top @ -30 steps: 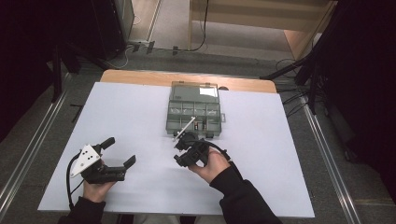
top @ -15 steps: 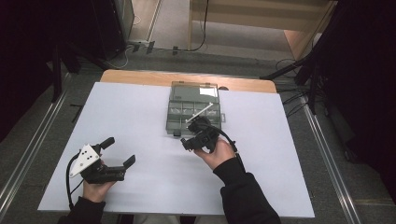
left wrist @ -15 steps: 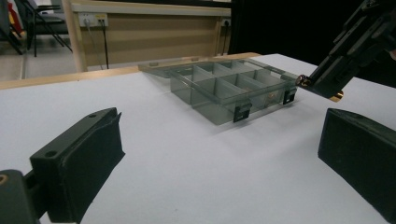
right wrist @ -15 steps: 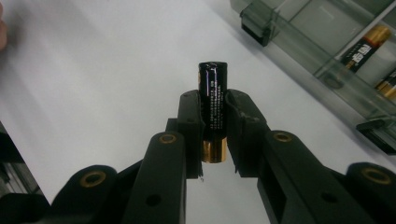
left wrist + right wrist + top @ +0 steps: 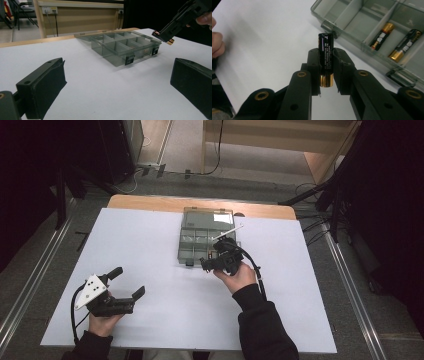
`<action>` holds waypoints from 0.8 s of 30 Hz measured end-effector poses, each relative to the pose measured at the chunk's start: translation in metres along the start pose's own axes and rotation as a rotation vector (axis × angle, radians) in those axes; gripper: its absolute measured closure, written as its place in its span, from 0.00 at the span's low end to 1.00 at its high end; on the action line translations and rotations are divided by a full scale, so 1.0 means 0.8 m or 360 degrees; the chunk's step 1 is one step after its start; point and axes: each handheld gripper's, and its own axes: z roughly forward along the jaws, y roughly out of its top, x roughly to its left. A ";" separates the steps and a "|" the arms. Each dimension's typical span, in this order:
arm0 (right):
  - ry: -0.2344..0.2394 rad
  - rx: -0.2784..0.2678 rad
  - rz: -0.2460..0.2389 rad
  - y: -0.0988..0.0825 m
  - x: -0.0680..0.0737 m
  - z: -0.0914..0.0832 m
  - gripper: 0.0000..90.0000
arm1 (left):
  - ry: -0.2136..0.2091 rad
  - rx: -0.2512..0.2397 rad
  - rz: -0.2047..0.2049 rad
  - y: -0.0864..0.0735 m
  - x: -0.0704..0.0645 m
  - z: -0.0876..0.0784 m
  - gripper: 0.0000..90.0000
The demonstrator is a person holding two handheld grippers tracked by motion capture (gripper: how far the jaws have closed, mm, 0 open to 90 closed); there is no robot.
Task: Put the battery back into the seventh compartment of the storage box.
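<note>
A black and gold battery [image 5: 325, 57] stands upright between the jaws of my right gripper [image 5: 326, 62], which is shut on it. In the high view this gripper [image 5: 206, 264] hovers at the near edge of the smoky clear organizer box [image 5: 204, 238]. The box [image 5: 372, 22] lies open, and two more batteries [image 5: 382, 35] [image 5: 405, 45] rest in neighbouring compartments. My left gripper [image 5: 129, 281] sits low at the table's near left, open with nothing in it. In the left gripper view its jaws [image 5: 117, 85] stand wide, facing the box [image 5: 125, 46] and the held battery [image 5: 165, 37].
The white table top [image 5: 150, 245] has bare room left of the box and in front of it. The box's lid [image 5: 209, 213] lies flat toward the far edge. A wooden strip [image 5: 150, 202] borders the far side. A cable [image 5: 257, 275] trails from the right gripper.
My right gripper has carried the battery right and away from me, up to the near edge of the box. The left gripper has stayed where it was.
</note>
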 end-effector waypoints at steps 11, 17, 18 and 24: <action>0.0013 -0.0126 0.0197 0.007 -0.038 0.003 0.86 | -0.0004 0.0004 -0.0001 0.000 0.000 0.000 0.00; 0.0070 -0.0150 0.0288 0.008 -0.057 0.010 0.86 | -0.0005 0.0004 -0.0001 0.000 0.000 0.000 0.00; 0.0059 -0.0167 0.0323 0.009 -0.063 0.013 0.86 | -0.0003 0.0003 0.0000 0.000 0.001 0.000 0.00; 0.0052 -0.0215 0.0423 0.009 -0.077 0.019 0.86 | -0.0005 0.0005 0.0003 0.000 0.001 0.000 0.00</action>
